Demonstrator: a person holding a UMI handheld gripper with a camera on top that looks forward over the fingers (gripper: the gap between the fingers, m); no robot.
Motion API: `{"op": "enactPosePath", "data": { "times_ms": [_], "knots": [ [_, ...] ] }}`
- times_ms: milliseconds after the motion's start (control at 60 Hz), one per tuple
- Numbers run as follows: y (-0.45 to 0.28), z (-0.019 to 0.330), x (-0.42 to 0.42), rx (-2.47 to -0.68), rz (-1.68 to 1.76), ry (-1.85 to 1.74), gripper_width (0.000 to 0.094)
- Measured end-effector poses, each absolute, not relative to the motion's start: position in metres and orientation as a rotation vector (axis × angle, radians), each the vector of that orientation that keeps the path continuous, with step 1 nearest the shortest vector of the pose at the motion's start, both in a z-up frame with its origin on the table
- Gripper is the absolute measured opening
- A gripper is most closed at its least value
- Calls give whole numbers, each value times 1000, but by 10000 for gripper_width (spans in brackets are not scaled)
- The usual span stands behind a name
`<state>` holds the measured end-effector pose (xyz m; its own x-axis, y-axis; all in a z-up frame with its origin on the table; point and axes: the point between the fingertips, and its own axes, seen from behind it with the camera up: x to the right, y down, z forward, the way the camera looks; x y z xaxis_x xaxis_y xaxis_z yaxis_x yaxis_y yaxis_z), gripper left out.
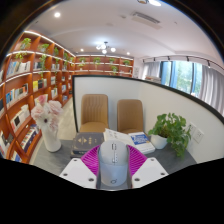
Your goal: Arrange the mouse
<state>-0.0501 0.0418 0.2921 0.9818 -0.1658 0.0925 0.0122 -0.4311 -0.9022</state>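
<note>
A white computer mouse (113, 163) sits upright between my two fingers, its front end pointing away from me. Both magenta pads (93, 159) press against its sides. My gripper (112, 168) is shut on the mouse and holds it above a grey table (60, 160). The mouse hides the table surface directly ahead.
On the table beyond the fingers lie books or boxes (128, 140), a potted green plant (172, 130) to the right and a vase of pale flowers (48, 122) to the left. Two tan chairs (93, 112) stand behind, before a white partition. Bookshelves (30, 80) line the left wall.
</note>
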Motion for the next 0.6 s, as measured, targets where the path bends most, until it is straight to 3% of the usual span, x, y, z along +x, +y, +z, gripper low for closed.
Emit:
{"op": "enactPosePath", "data": {
  "times_ms": [100, 200, 300, 483, 600],
  "knots": [
    [47, 314, -120, -1973, -136, 45, 350],
    [48, 296, -185, -2002, -49, -5, 350],
    [45, 239, -243, -2081, 22, -50, 349],
    [13, 87, -300, -2305, 56, -133, 350],
    [-7, 25, -310, -2398, 45, -136, 350]
  ]
}}
